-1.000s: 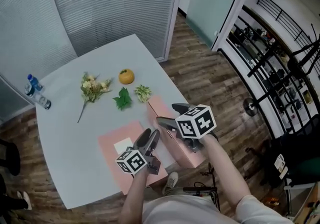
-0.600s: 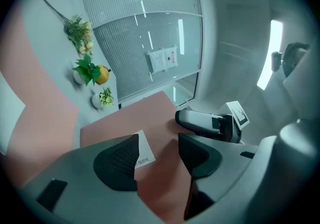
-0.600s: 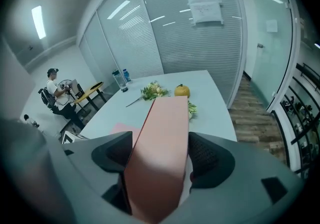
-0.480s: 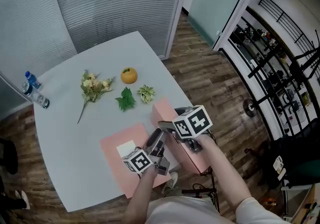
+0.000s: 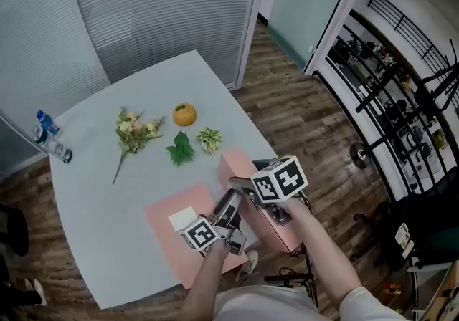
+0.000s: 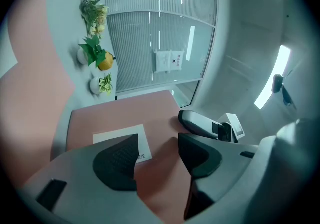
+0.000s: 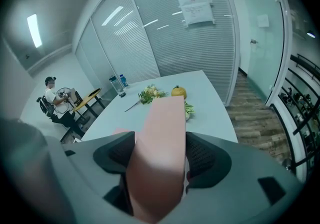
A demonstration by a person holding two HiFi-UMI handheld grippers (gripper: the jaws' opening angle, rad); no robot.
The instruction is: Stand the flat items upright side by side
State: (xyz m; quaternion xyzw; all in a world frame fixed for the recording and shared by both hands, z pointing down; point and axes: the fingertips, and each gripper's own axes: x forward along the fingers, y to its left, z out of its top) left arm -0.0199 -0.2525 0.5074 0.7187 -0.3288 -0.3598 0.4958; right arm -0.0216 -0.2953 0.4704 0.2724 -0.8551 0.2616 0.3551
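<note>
One pink flat box stands on its edge near the table's right rim. My right gripper reaches down over its top edge. The jaws have just been closing, and their pads now sit against both faces of the box. A second pink box with a white label lies flat on the table to the left. My left gripper is open above the flat box and points at the upright box's labelled face. In the left gripper view the gripper has nothing between its pads.
On the grey table, farther off, lie a dried bouquet, an orange fruit, a green leaf sprig and a small pale plant. Water bottles stand at the left corner. The upright box is close to the table edge.
My right gripper has sunk slightly onto the upright box's top edge. My left gripper has rolled, its cube turning, while staying beside the box.
</note>
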